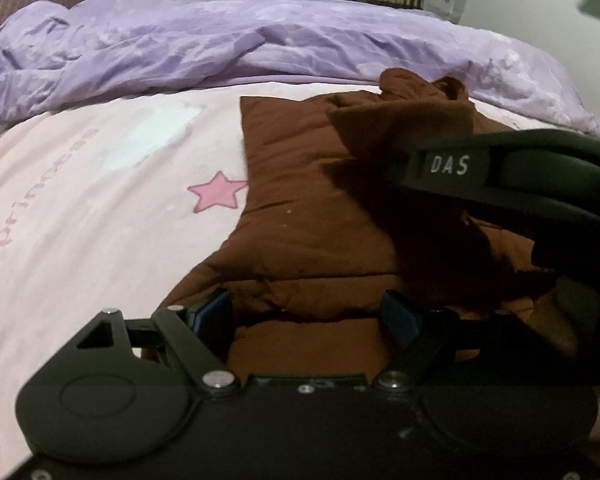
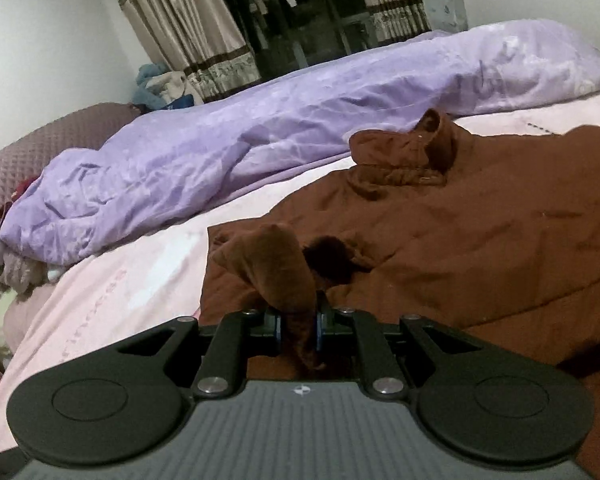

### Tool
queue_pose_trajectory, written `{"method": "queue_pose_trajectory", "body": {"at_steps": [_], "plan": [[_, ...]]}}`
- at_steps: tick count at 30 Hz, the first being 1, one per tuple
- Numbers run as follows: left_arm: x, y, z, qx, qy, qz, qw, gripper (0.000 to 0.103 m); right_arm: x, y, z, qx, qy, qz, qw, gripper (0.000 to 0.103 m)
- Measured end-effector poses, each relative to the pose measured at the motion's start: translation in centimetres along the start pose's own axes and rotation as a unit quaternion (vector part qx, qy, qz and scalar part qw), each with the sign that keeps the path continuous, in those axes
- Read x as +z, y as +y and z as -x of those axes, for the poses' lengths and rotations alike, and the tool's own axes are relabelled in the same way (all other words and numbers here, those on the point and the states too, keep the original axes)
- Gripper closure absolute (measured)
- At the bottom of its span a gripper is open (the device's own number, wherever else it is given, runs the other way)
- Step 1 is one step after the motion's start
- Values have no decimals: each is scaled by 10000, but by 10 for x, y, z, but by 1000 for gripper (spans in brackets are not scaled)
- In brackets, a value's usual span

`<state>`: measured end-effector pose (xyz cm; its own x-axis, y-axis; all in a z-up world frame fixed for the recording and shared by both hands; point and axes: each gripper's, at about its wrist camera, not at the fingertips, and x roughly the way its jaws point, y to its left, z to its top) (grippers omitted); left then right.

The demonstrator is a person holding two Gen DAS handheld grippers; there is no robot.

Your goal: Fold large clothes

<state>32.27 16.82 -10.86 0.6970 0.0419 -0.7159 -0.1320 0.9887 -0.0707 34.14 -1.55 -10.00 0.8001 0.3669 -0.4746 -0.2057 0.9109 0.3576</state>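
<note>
My right gripper (image 2: 298, 330) has its fingers clamped on a bunched sleeve end of the brown jacket (image 2: 460, 240), which lies spread on the pink bed sheet (image 2: 140, 280), filling the right half of the frame. My left gripper (image 1: 306, 314) hovers with fingers apart, low in its frame, over the jacket's near edge. The pinch looks thin, I think; pulling hard could slip the cloth free and undo the fold.

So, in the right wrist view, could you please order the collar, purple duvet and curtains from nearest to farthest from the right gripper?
1. Collar, ahead and right of the right gripper, on the jacket.
2. Purple duvet, behind it across the bed.
3. Curtains, at the far wall.
</note>
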Motion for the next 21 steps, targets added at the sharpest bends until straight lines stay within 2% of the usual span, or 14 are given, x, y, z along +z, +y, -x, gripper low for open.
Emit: {"method": "queue_pose_trajectory", "body": {"at_steps": [3,6,9,12,16,21], "plan": [[5,2,13,25,-106,-33,9999,19,5,8,9,38,-236,5,9997,87],[11,0,19,247,-287,-141,9992,19,10,12,9,79,-325,-26,9994,87],[12,6,14,353,-254,-104,9990,19,2,5,-10,6,50,-118,9999,86],[6,5,-6,529,21,-180,9984,19,-15,-6,-38,-76,493,-286,9983,86],[-1,-2,-16,760,84,-336,9965,16,-18,0,-33,-136,412,-190,9989,86],[3,0,-11,726,40,-301,9969,16,-14,2,-25,-126,412,-198,9989,86]]}}
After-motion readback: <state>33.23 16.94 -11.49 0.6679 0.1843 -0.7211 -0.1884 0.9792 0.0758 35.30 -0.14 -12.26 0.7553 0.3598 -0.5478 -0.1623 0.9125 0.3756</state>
